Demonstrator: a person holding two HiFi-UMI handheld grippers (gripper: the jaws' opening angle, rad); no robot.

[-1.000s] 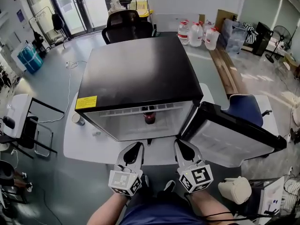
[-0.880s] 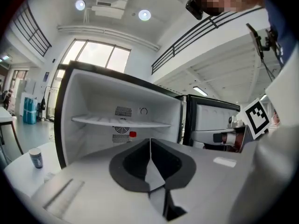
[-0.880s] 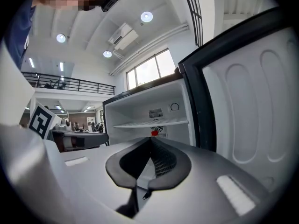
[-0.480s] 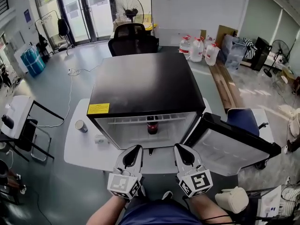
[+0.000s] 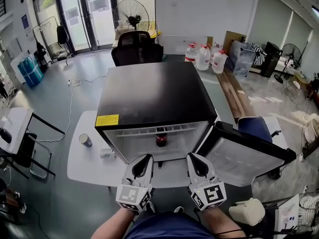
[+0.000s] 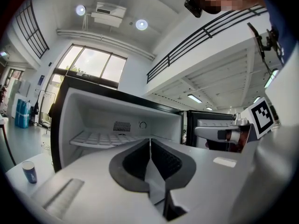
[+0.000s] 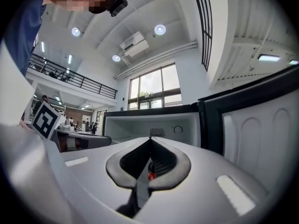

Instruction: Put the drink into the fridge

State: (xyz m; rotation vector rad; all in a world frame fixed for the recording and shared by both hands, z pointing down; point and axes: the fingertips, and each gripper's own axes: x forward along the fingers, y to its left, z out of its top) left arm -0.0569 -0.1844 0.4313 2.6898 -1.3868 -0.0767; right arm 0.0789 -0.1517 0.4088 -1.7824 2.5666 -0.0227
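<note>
Standing upright just inside the open fridge (image 5: 154,93), the drink (image 5: 160,138) is a dark bottle, placed near the middle of the opening. The door (image 5: 244,158) is swung out to the right. Both claws hover level on the near side of the opening, side by side and apart from the bottle. The left claw (image 5: 148,156) has its jaws pressed together with nothing between them, and the right claw (image 5: 191,155) is likewise closed and empty. The fridge rests on a white tabletop (image 5: 84,161), where a cup (image 5: 85,140) stands to its left. The left gripper view shows a white shelf (image 6: 100,138) inside, bare.
</note>
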